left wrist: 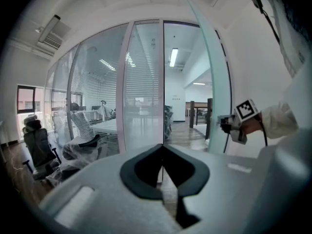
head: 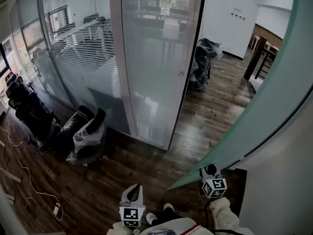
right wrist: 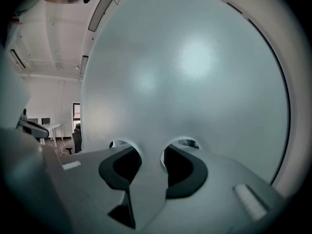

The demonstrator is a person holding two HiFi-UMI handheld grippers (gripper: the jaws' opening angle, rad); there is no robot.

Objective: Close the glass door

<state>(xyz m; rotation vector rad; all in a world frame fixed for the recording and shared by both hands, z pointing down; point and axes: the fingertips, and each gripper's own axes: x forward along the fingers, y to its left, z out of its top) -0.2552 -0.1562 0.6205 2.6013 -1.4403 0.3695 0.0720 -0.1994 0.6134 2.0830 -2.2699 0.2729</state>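
the right gripper (head: 211,171), lower right, seems clamped on the edge of the glass door (head: 264,97) to swing it closed; the left gripper (head: 133,192) is clenched and empty.

glass door (head: 264,97) right | partition (head: 146,58) centre | chairs (head: 30,112) left, seemingly before partition

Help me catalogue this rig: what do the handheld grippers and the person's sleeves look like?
Both the left gripper and right gripper have pale grey shells with black jaw pads; each carries a white cube with black square markers. A black cable trails from the right one. The sleeves are white.
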